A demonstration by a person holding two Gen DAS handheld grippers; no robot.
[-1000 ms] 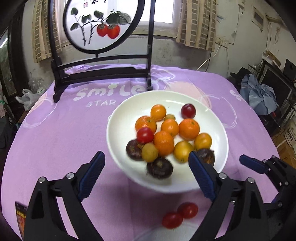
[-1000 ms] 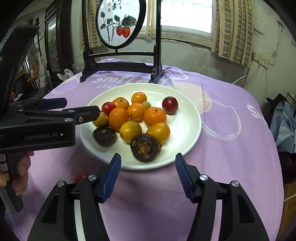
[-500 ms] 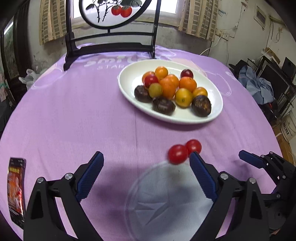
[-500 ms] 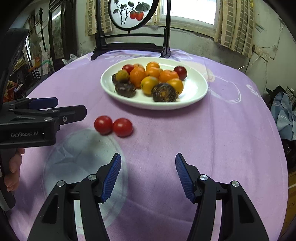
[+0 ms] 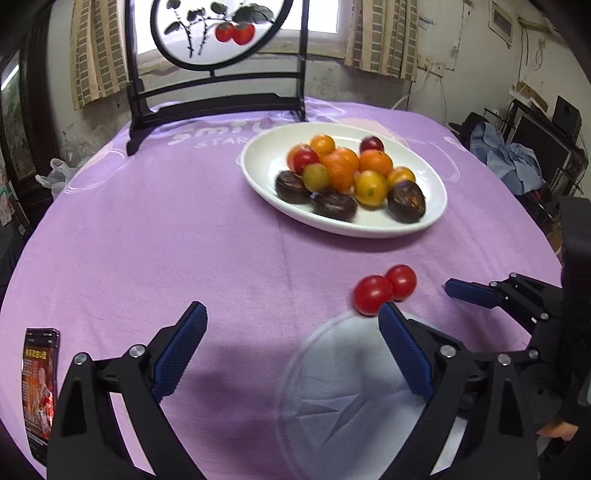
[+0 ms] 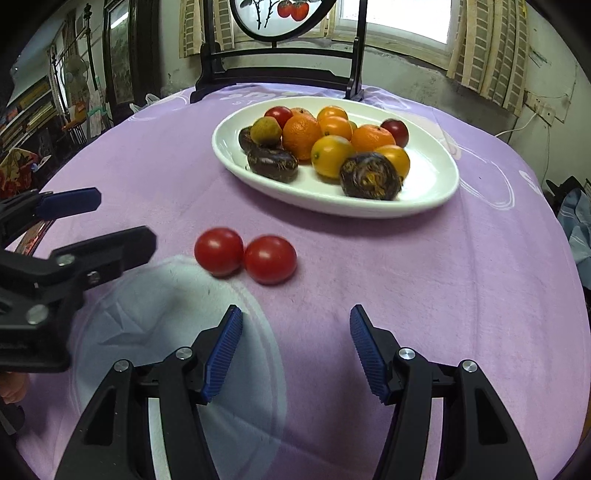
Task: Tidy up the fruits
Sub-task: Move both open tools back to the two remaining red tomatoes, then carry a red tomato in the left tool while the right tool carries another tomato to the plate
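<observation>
A white oval plate [image 5: 432, 218] [image 6: 432, 192] holds several fruits: oranges [image 6: 301, 134], yellow ones, dark brown ones [image 6: 369, 177] and red ones. Two red tomatoes [image 5: 373, 295] [image 6: 219, 251] lie touching on the purple cloth in front of the plate, the second [image 6: 269, 260] to the right. My left gripper [image 5: 291, 350] is open and empty, just short of the tomatoes. My right gripper [image 6: 295, 350] is open and empty, near the tomatoes. Each gripper shows in the other's view: left [image 6: 74, 236], right [image 5: 480, 295].
A dark wooden stand with a round painted screen [image 5: 218, 29] stands behind the plate. A small printed packet [image 5: 38, 387] lies at the table's left front. A pale circle print [image 5: 347, 398] marks the cloth beneath the grippers. Clutter surrounds the table.
Both grippers have drawn back from the plate toward the table's front over the last second. The tomatoes now sit closer in view. Both stay open.
</observation>
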